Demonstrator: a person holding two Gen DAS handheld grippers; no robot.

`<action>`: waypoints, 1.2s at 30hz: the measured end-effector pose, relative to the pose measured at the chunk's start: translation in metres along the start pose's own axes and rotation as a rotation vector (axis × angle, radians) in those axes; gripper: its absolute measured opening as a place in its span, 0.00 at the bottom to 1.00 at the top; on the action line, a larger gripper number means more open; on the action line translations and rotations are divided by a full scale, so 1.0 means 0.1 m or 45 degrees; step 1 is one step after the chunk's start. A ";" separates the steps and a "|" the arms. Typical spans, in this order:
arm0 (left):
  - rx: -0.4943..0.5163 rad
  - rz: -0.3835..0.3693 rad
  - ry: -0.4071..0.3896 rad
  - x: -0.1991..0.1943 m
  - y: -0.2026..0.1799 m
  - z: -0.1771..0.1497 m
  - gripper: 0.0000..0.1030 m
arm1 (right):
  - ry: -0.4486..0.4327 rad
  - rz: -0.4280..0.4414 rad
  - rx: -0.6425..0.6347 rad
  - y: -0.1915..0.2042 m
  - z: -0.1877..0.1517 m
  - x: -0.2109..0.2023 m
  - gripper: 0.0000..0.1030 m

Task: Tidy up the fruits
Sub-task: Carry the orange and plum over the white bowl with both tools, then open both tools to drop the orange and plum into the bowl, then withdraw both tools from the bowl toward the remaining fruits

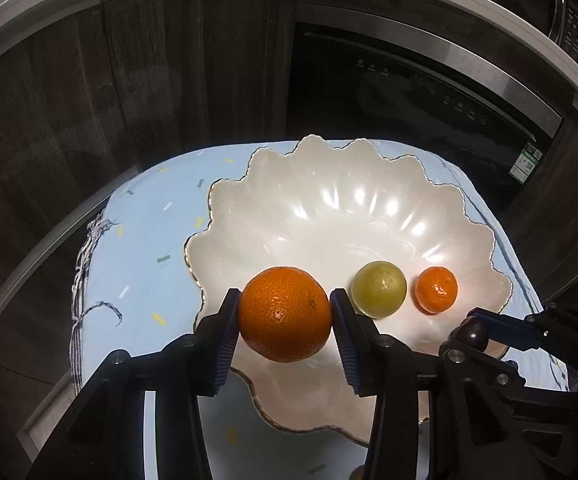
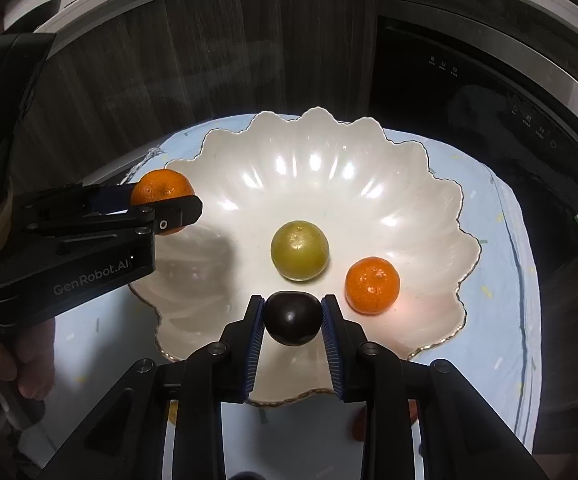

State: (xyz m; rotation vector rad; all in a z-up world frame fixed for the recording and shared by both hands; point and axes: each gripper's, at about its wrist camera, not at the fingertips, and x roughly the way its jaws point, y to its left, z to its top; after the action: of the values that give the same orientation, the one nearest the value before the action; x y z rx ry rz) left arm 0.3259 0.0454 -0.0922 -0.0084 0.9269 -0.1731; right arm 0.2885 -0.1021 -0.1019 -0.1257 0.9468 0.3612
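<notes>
Between the pads of the left gripper [image 1: 285,314] sits a large orange [image 1: 285,314], held over the near-left rim of a white scalloped bowl [image 1: 329,200]. The left pad touches the fruit's side; whether the right pad still presses or has just parted from it cannot be told from the wrist view. The right wrist view shows the same orange at the bowl's left edge, half hidden by the gripper's black body.

The right gripper [image 2: 292,318] is clamped on a dark, nearly black round fruit [image 2: 292,318], a pad on each side, above the near part of the bowl's floor.

Counted, four fruits are visible: one large orange, one small mandarin [image 2: 372,285], one yellow-green round fruit [image 2: 299,250] and the one dark fruit. There is one bowl and there are two grippers.

Just ahead of the right gripper lies the yellow-green fruit on the bowl's floor; ahead and to its right lies the mandarin, apart from the green one. From the left gripper both lie ahead and to the right.

All the fruits are close to round, so no long axis shows. The mandarin's stem dimple faces up toward the cameras; a small dark spot on the large orange faces up and right.

The bowl rests on a pale blue cloth [image 1: 149,232] with small coloured dashes that covers the surface.
</notes>
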 end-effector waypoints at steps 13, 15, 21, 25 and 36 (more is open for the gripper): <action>-0.049 0.103 -0.121 -0.27 0.07 0.08 0.98 | -0.061 -0.117 0.030 -0.10 0.05 -0.13 0.67; -0.047 0.100 -0.124 -0.30 0.05 0.08 0.98 | -0.071 -0.129 0.033 -0.12 0.05 -0.16 0.67; -0.031 0.102 -0.140 -0.40 -0.01 0.06 0.98 | -0.106 -0.143 0.050 -0.17 0.02 -0.29 0.67; -0.015 0.110 -0.156 -0.49 -0.08 0.05 0.98 | -0.127 -0.149 0.059 -0.21 0.00 -0.38 0.67; 0.020 0.118 -0.187 -0.76 -0.23 -0.03 0.98 | -0.171 -0.144 0.075 -0.28 -0.12 -0.63 0.67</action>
State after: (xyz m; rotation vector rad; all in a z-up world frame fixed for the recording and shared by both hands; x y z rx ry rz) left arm 0.2757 0.0344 -0.0319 0.0356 0.7777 -0.0924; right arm 0.2552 -0.1468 -0.0591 -0.0994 0.8132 0.2340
